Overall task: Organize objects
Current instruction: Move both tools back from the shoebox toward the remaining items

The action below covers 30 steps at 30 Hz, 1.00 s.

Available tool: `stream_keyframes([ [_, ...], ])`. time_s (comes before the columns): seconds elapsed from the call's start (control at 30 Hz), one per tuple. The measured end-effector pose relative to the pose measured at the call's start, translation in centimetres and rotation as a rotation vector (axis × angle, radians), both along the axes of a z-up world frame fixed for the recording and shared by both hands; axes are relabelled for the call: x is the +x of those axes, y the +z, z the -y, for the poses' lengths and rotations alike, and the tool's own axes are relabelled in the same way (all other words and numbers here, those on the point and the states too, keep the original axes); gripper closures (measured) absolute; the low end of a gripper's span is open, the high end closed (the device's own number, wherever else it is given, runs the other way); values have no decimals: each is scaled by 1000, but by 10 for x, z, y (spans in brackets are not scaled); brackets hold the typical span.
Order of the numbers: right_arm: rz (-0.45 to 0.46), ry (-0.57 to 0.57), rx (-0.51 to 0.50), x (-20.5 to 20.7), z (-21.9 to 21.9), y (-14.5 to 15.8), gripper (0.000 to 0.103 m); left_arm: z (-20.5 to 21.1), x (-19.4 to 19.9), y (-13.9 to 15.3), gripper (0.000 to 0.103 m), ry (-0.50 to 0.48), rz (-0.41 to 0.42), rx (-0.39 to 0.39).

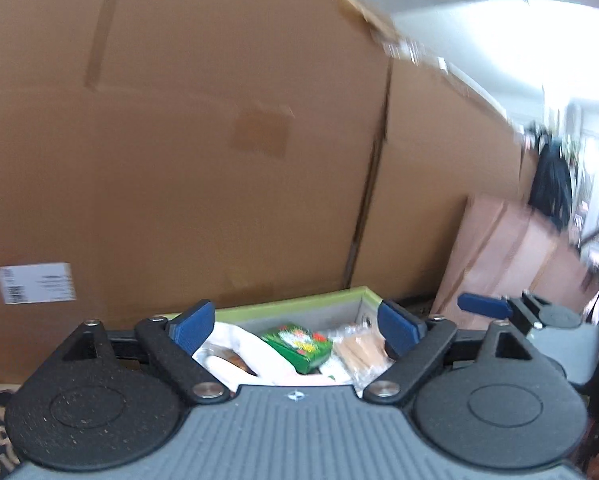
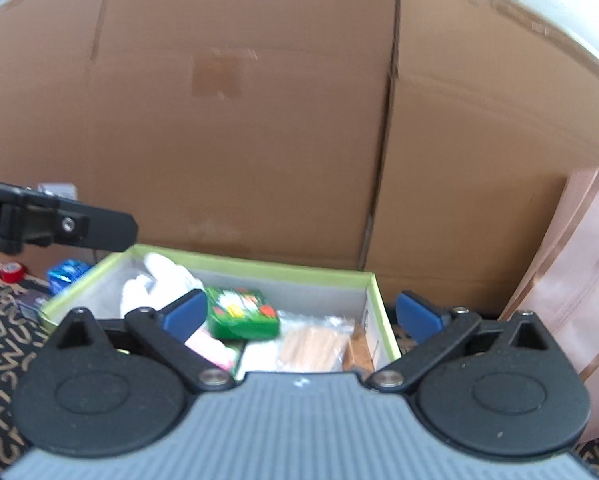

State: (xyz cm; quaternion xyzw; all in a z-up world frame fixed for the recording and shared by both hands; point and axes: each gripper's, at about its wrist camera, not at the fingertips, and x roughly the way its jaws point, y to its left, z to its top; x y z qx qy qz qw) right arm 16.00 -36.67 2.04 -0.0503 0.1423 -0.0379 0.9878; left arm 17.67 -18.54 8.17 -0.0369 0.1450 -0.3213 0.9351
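On the dark letter-patterned rug (image 2: 3,344), against tall brown cardboard boxes (image 2: 235,120), sits a green-rimmed open box (image 2: 373,280) — green carton (image 2: 241,314), white bag (image 2: 155,284) inside. My left gripper (image 1: 297,324) and right gripper (image 2: 301,314) gape wide, holding nothing.

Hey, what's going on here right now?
A person holds two grippers over a green-rimmed box on the floor, sorting things into it. The left gripper and right gripper both have open jaws, holding nothing. A green packet, white cloth and wrapped snacks lie inside.
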Motion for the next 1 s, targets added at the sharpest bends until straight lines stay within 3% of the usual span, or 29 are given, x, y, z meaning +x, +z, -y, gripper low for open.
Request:
stream_keyframes([
  [0.2,72,75,12,-45,-37,25,0,-62,-29,2,0,79,4,-43],
  [0.43,42,206,38,-75,-98,17,0,-129,-40,-38,0,172,-85,-3],
  [0.7,-109,358,50,-58,-171,-23,0,-193,-33,-69,0,271,-167,5],
  [1.0,-169,428,43,-20,-222,-40,0,-233,2,-84,0,395,-221,-25],
])
